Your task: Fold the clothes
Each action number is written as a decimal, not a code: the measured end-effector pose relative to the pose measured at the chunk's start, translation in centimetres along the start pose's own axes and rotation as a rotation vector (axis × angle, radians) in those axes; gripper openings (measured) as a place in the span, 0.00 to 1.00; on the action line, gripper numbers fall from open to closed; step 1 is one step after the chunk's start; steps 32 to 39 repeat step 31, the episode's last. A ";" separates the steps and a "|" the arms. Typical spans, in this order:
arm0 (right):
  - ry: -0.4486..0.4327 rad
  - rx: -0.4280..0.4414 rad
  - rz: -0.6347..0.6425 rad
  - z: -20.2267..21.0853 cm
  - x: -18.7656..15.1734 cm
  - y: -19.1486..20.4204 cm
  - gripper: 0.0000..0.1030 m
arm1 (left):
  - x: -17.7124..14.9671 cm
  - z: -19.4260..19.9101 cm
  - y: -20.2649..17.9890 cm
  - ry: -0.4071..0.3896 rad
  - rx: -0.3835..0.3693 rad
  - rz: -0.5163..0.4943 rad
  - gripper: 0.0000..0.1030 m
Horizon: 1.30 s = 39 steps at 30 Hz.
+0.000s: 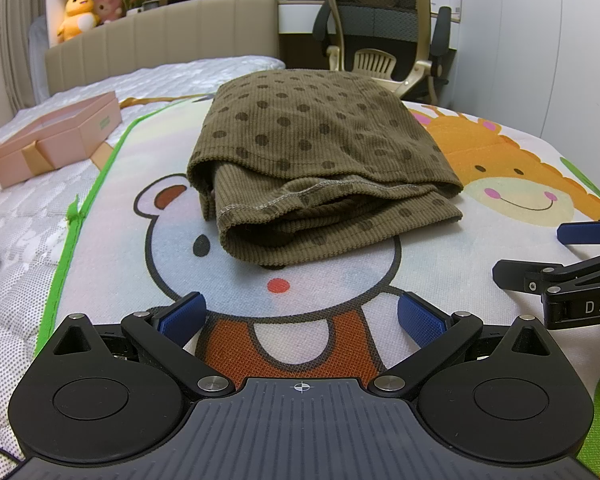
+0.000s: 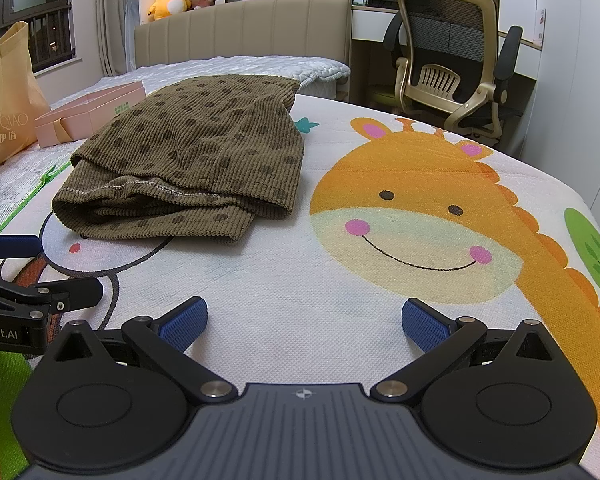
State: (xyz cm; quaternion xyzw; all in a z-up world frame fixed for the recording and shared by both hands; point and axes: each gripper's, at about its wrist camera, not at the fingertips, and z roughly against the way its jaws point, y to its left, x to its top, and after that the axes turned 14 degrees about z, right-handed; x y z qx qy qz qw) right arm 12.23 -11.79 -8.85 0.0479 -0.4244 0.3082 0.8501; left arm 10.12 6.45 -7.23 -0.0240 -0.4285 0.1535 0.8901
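Observation:
An olive-brown ribbed garment with dark dots (image 1: pixel 316 152) lies folded into a thick stack on the cartoon play mat (image 1: pixel 340 280); it also shows in the right wrist view (image 2: pixel 192 160). My left gripper (image 1: pixel 300 314) is open and empty, low over the mat just in front of the garment's near edge, not touching it. My right gripper (image 2: pixel 305 320) is open and empty over the mat, to the right of the garment and short of it. Each gripper shows at the edge of the other's view: the right gripper (image 1: pixel 572 264) and the left gripper (image 2: pixel 24 280).
A pink gift box (image 1: pixel 56 140) sits on the white mattress (image 1: pixel 16 248) left of the mat. A tan paper bag (image 2: pixel 4 96) stands at the far left. Beyond the bed are the headboard (image 1: pixel 160 40), plush toys (image 1: pixel 80 12) and an office chair (image 2: pixel 452 56).

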 end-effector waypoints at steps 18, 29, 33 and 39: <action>0.000 -0.001 0.000 0.0 0.0 0.0 1.00 | 0.0 0.0 0.0 0.001 -0.003 0.000 1.00; 0.000 -0.001 0.000 0.0 0.0 0.0 1.00 | 0.0 0.0 0.1 0.002 -0.006 0.001 1.00; 0.000 0.000 0.000 0.0 0.0 0.0 1.00 | 0.1 0.0 0.2 0.001 -0.007 0.003 1.00; 0.000 0.000 0.000 0.0 0.0 0.0 1.00 | 0.1 0.0 0.2 0.001 -0.007 0.003 1.00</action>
